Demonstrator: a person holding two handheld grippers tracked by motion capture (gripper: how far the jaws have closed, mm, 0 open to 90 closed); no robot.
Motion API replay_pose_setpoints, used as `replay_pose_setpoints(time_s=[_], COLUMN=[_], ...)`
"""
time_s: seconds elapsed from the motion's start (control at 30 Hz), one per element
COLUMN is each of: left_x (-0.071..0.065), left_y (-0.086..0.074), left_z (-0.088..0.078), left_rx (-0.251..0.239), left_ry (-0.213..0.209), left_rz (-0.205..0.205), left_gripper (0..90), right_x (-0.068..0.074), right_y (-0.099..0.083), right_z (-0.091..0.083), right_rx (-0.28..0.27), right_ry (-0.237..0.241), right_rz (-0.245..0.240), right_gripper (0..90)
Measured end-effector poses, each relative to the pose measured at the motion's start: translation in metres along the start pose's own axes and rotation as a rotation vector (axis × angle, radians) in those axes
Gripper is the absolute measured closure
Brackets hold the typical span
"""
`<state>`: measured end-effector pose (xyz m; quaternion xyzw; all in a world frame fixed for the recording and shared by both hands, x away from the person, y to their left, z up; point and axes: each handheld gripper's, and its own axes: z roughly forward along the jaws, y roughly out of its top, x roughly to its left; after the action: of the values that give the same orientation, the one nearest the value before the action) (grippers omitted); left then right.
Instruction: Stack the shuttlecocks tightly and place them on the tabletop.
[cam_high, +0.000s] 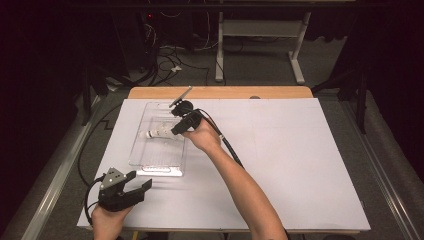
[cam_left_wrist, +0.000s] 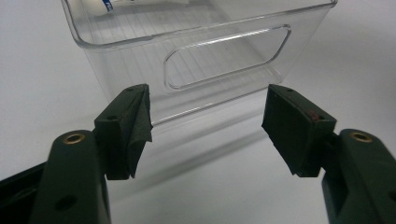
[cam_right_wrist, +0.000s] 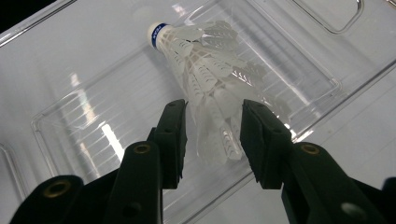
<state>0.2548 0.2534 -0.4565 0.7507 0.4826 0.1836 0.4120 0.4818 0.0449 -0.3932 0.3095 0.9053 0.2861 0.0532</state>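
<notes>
A white feather shuttlecock (cam_right_wrist: 205, 70) with a blue band at its cork lies in a clear plastic bin (cam_right_wrist: 70, 121), cork pointing away from the jaws. My right gripper (cam_right_wrist: 212, 140) reaches into the bin, and its two pads touch the feather skirt on either side. From above, the right gripper (cam_high: 175, 131) is over the bin (cam_high: 150, 170), with the shuttlecock (cam_high: 156, 133) to its left. My left gripper (cam_high: 141, 181) rests near the front left of the table. Its jaws (cam_left_wrist: 208, 123) stand wide apart with nothing between them, facing the bin's near end wall (cam_left_wrist: 224, 56) and handle cut-out.
A white sheet (cam_high: 280, 160) covers the table and is bare to the right of the bin. A strip of wooden tabletop (cam_high: 225, 92) shows at the far edge. The right gripper's black cable (cam_high: 227, 145) trails along the forearm. Table legs and loose cables (cam_high: 170, 60) lie on the floor beyond.
</notes>
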Motion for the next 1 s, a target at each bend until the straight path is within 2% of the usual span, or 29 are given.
replay_pose_setpoints(time_s=[0.57,0.63,0.67,1.0], left_x=[0.000,0.000,0.000,0.000], left_y=[0.000,0.000,0.000,0.000], left_z=[0.000,0.000,0.000,0.000], left_rx=[0.001,0.002,0.003,0.004], left_ry=[0.001,0.002,0.002,0.004], left_rz=[-0.001,0.000,0.000,0.001], left_gripper=[33.2,33.2,33.2,33.2], right_x=[-0.004,-0.004,-0.004,-0.009], right_y=[-0.007,-0.009,-0.009,-0.016], right_z=[-0.014,-0.015,-0.016,-0.023], right_rx=[-0.049,-0.056,-0.056,-0.074], right_ry=[0.019,0.015,0.017,0.014], right_rz=[0.011,0.001,0.016,0.031], right_gripper=[61.4,61.3,61.3,59.6])
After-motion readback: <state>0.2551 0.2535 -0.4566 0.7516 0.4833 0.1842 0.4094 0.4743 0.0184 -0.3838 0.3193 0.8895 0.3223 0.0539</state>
